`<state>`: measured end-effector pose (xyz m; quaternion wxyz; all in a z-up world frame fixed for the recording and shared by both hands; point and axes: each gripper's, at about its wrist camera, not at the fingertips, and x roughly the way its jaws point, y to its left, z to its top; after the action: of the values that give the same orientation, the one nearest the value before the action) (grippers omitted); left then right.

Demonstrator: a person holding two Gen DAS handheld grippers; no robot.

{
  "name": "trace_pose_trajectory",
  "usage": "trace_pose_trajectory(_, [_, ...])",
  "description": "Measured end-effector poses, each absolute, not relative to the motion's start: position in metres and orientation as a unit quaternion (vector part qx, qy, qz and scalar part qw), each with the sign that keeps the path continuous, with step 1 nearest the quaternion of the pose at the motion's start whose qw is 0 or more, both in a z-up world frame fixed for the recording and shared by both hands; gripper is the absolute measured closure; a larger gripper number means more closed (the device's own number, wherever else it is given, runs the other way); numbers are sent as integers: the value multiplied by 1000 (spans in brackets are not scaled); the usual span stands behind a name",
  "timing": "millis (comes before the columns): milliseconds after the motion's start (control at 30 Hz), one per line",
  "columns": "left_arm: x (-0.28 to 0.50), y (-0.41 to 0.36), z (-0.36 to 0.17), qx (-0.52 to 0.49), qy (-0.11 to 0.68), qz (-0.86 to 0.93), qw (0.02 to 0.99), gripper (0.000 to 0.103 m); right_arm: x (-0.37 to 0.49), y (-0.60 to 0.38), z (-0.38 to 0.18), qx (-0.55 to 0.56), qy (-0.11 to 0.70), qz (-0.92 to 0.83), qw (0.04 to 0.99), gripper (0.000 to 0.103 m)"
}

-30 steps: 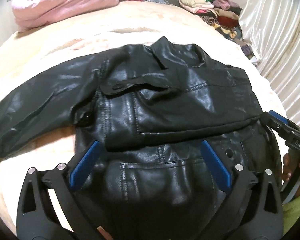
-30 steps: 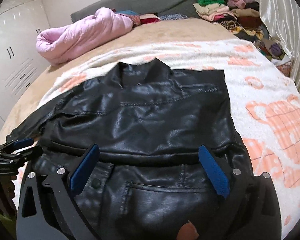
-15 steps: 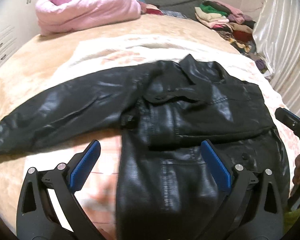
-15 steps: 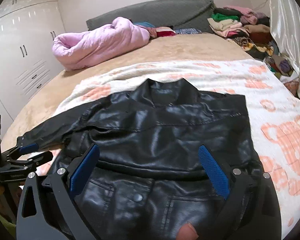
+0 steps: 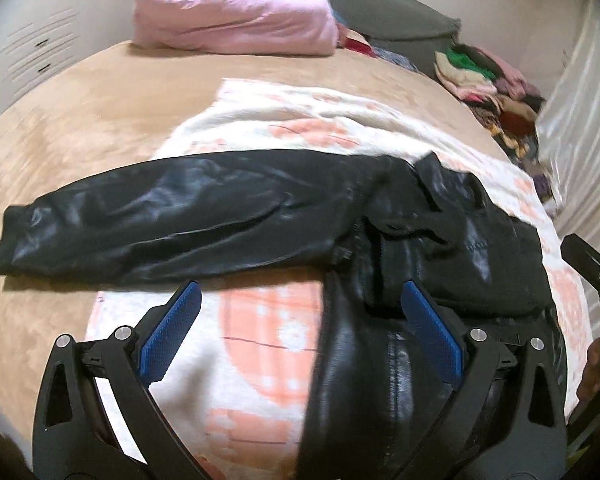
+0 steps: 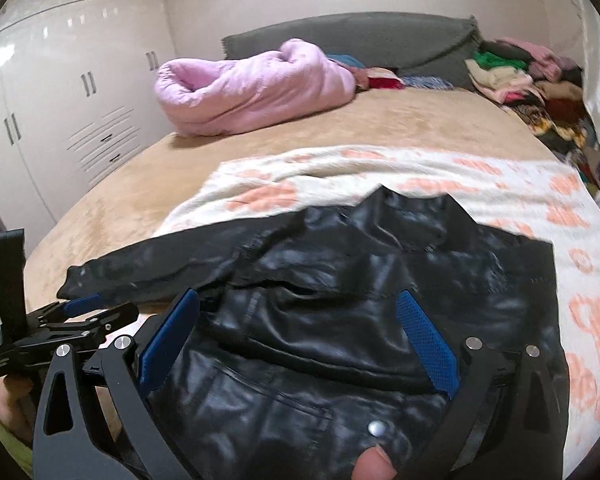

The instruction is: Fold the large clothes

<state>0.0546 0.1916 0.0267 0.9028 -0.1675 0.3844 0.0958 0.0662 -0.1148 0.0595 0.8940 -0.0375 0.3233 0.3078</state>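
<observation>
Leather jacket [image 5: 440, 248]: black, glossy, creased; we see one sleeve [image 5: 172, 216] stretched left across the bed [image 5: 80, 128].
Left claw [image 5: 300, 336]: spread, empty, over the hem.
Right claw [image 6: 300, 336]: spread, empty, above the front.

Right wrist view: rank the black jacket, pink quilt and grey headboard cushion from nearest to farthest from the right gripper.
1. Black jacket: directly under the right gripper, between its open jaws.
2. Pink quilt: far across the bed, left of centre.
3. Grey headboard cushion: behind the quilt, against the back wall.

both wrist views low, near, facing headboard (sharing jacket [image 5: 440, 240])
</observation>
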Motion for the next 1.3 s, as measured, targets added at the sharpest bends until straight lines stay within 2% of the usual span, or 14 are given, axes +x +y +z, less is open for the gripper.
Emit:
trace_pose_trajectory(500, [26, 259, 27, -211, 354, 181, 893, 9, 51, -31, 69, -77, 307, 369, 874, 4])
trace_pose_trajectory(1300, [3, 334, -6, -284, 357, 259, 851, 9, 32, 49, 51, -122, 309, 416, 847, 4])
